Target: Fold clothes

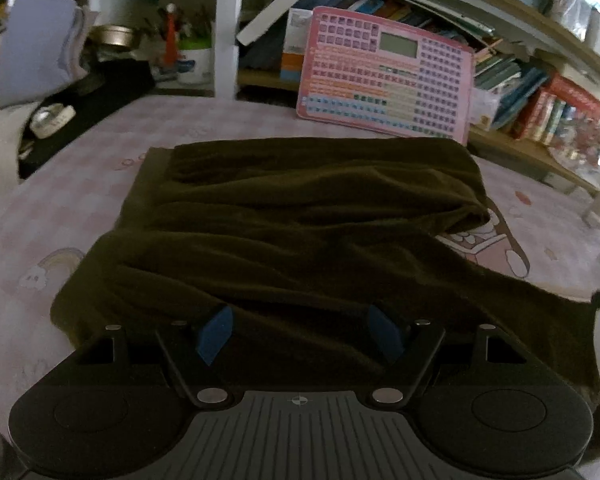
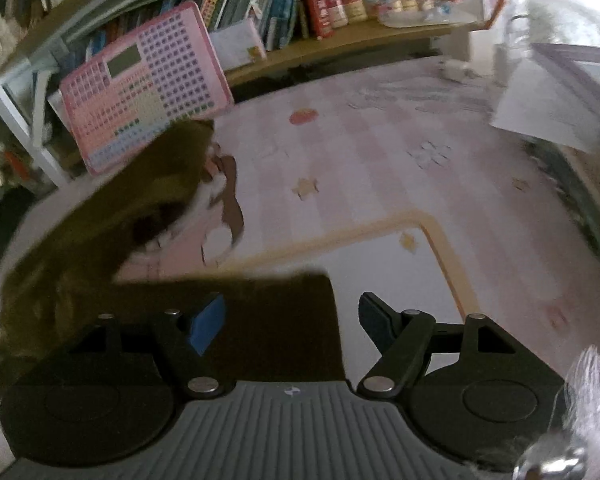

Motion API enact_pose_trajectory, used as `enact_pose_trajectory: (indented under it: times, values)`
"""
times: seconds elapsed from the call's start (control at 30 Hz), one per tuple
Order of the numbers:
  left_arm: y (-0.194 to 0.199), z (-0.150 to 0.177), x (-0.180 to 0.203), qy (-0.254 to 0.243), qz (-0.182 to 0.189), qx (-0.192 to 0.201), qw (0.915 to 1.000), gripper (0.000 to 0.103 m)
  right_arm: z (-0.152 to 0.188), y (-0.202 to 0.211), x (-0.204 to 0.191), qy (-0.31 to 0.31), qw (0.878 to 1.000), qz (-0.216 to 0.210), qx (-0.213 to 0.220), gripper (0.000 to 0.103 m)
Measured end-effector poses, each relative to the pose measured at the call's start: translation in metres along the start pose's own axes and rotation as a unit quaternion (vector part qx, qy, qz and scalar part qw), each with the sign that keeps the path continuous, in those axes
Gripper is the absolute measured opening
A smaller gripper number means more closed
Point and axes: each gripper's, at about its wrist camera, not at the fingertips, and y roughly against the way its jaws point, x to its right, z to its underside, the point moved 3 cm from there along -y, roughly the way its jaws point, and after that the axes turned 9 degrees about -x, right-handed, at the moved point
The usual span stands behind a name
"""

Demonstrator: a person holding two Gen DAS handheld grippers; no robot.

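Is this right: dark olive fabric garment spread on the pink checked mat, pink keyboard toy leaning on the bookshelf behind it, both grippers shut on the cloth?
One thing is wrong: neither gripper is shut. Both wrist views show the left gripper and right gripper open above the dark olive fabric garment. The rest holds: it lies on the pink checked mat, pink keyboard toy leaning behind.

Dark olive garment [image 1: 300, 232], pink-checked tablecloth [image 1: 80, 200]

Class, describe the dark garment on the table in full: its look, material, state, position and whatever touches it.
The dark garment is a deep olive-brown, of soft, matte cloth. It lies rumpled in broad folds, partly folded, on the pink checked tablecloth, its far edge near the pink keyboard toy. The left gripper hovers open over its near edge; the right gripper is open above a flat corner. Contact cannot be told.
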Motion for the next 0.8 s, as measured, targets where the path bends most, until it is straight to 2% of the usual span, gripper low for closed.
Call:
enact_pose_trajectory:
  times: [0.1, 0.2, 0.33, 0.53, 0.67, 0.73, 0.77, 0.8]
  values:
    - [0.001, 0.006, 0.020, 0.018, -0.019, -0.011, 0.9996, 0.077, -0.032, -0.020, 0.004, 0.006, 0.999, -0.050, -0.009, 0.072]
    - [0.008, 0.015, 0.039, 0.014, -0.035, -0.019, 0.9991, 0.077, -0.061, -0.040, 0.002, 0.015, 0.995, -0.096, -0.019, 0.072]
    - [0.020, 0.028, 0.050, 0.013, -0.062, -0.027, 0.9976, 0.077, -0.087, -0.072, -0.019, 0.025, 0.991, -0.125, -0.032, 0.072]
    - [0.039, 0.036, 0.038, 0.054, -0.110, -0.029, 0.9921, 0.077, -0.126, -0.118, -0.050, 0.040, 0.984, -0.168, -0.051, 0.071]
    - [0.051, 0.042, 0.030, 0.075, -0.132, -0.026, 0.9880, 0.077, -0.141, -0.144, -0.065, 0.034, 0.979, -0.189, -0.071, 0.065]
    - [0.055, 0.044, 0.025, 0.086, -0.142, -0.025, 0.9858, 0.077, -0.141, -0.153, -0.070, 0.021, 0.976, -0.200, -0.086, 0.042]
    - [0.057, 0.045, 0.023, 0.092, -0.147, -0.024, 0.9846, 0.077, -0.141, -0.157, -0.072, 0.014, 0.973, -0.208, -0.095, 0.037]
    - [0.059, 0.046, 0.021, 0.098, -0.151, -0.022, 0.9835, 0.077, -0.141, -0.161, -0.075, 0.009, 0.972, -0.212, -0.102, 0.024]
